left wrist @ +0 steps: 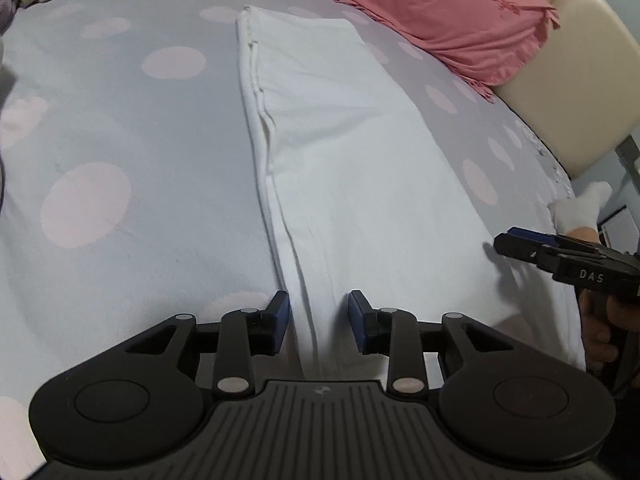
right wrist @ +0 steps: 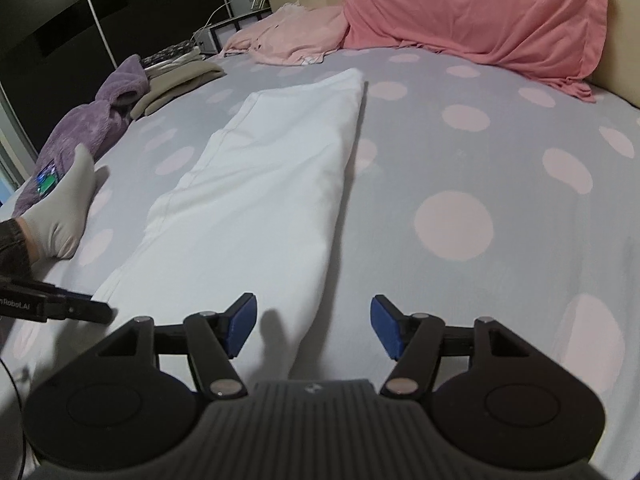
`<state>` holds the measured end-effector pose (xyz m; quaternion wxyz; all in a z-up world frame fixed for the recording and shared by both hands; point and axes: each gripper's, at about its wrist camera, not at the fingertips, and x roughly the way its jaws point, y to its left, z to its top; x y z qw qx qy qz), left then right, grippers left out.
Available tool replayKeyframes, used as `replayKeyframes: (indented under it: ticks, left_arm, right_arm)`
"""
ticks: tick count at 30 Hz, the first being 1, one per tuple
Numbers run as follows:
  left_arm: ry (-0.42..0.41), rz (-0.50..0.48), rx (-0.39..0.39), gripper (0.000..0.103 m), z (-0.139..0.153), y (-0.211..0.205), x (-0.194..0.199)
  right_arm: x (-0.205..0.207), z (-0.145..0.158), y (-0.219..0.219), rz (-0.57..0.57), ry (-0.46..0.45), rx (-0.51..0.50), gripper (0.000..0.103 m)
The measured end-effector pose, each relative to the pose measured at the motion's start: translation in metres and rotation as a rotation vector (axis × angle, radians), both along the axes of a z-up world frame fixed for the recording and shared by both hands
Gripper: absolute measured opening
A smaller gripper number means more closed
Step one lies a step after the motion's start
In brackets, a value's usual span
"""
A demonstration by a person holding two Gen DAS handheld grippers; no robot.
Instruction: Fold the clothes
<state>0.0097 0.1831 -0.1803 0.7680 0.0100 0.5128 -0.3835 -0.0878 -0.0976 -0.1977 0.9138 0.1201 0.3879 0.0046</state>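
Observation:
A white garment (left wrist: 340,160) (right wrist: 260,200), folded lengthwise into a long strip, lies flat on the dotted bedsheet (left wrist: 120,120) (right wrist: 480,200). My left gripper (left wrist: 319,320) stands open over the strip's near end, its blue pads either side of the layered left edge without pressing on it. My right gripper (right wrist: 314,328) is open wider, above the near right edge of the same garment, with nothing pinched. Each gripper shows in the other's view: the right gripper (left wrist: 516,246) at the right edge, the left gripper (right wrist: 80,310) at the lower left.
A pink pillow (right wrist: 480,12) leans on the cream headboard (left wrist: 580,60). A crumpled pink garment (right wrist: 288,36), folded beige clothes (right wrist: 176,80) and a purple fleece (right wrist: 88,128) lie along the far left. A person's socked foot (right wrist: 64,216) rests on the bed edge.

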Motion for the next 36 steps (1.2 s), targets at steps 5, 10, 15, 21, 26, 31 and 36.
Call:
replayKeyframes:
  ticks: [5, 10, 15, 21, 26, 31, 36]
  left_arm:
    - [-0.022, 0.002, 0.000, 0.009, 0.002, 0.007, -0.007]
    - [-0.035, -0.012, -0.005, 0.001, 0.007, 0.009, -0.014]
    - [-0.037, -0.014, -0.037, 0.001, 0.018, 0.017, -0.026]
    - [0.000, -0.031, -0.001, 0.001, -0.003, 0.011, -0.030]
    - [0.016, -0.013, -0.014, 0.007, -0.005, 0.013, -0.028]
    - [-0.006, 0.040, 0.022, 0.040, 0.003, 0.024, -0.032]
    - [0.023, 0.013, 0.011, 0.043, -0.002, 0.028, -0.038]
  right_arm:
    - [-0.009, -0.006, 0.017, 0.049, 0.055, -0.034, 0.045]
    - [-0.015, 0.000, 0.030, 0.107, 0.048, -0.059, 0.005]
    - [-0.022, 0.014, 0.023, 0.118, 0.010, -0.022, 0.003]
    - [-0.024, -0.001, 0.020, 0.115, 0.065, -0.030, 0.002]
    - [-0.025, -0.003, 0.011, 0.067, 0.053, 0.005, 0.017]
    - [-0.035, 0.011, 0.025, 0.179, -0.022, -0.186, 0.032]
    - [-0.058, 0.011, 0.059, 0.489, -0.134, -0.485, 0.040]
